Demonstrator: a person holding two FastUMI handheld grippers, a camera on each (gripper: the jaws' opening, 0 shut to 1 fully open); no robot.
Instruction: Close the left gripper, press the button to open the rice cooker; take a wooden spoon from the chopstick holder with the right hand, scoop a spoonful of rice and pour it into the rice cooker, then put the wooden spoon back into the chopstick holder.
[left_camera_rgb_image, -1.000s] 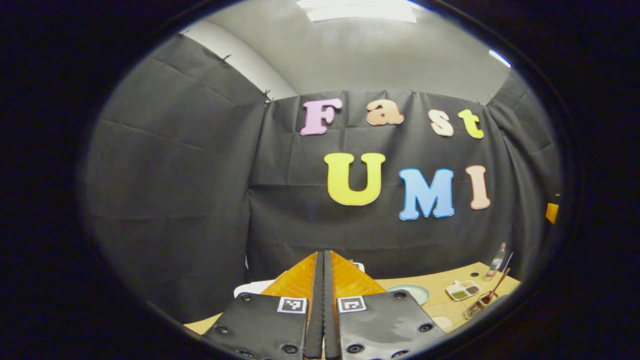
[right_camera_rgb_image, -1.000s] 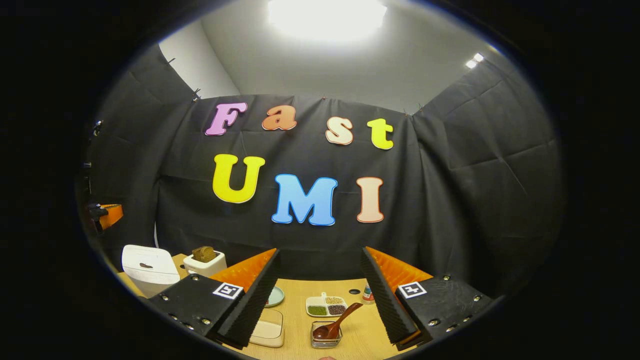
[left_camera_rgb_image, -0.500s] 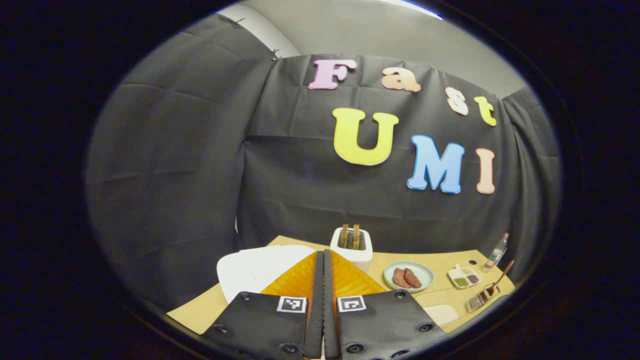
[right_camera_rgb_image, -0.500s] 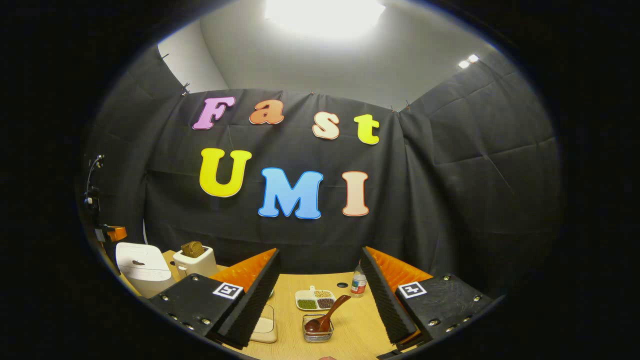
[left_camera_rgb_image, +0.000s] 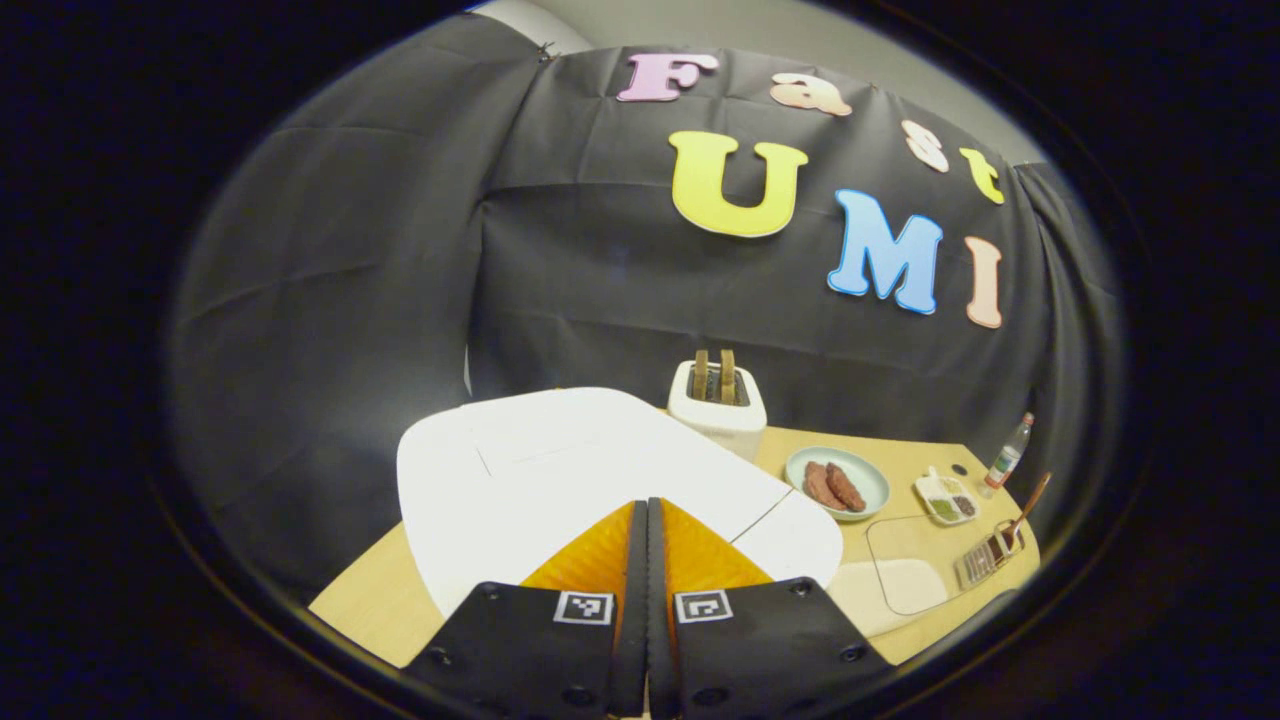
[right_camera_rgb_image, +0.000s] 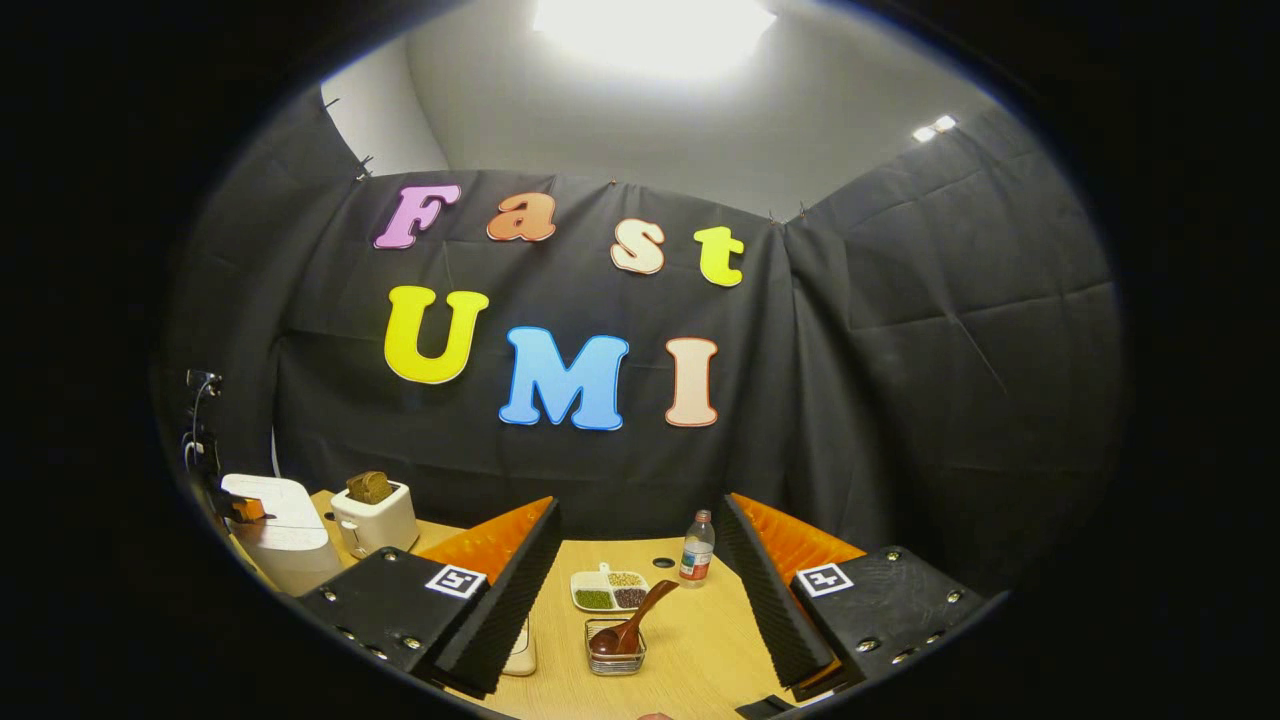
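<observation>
Rice cooker: white, lid down, at the left end of the surface. It lies straight ahead of and just below the left tongs, which are pressed closed on nothing and aimed at the lid; button not made out. Left hand is clearly the nearer. Right tongs gape open, empty, well apart from the cooker, facing the wooden spoon in its holder.

Left gripper has its two fingers pressed flat together, no gap, pointing forward and tilted downward. Right gripper has its fingers spread wide apart, nothing between them, pointing forward roughly level.
</observation>
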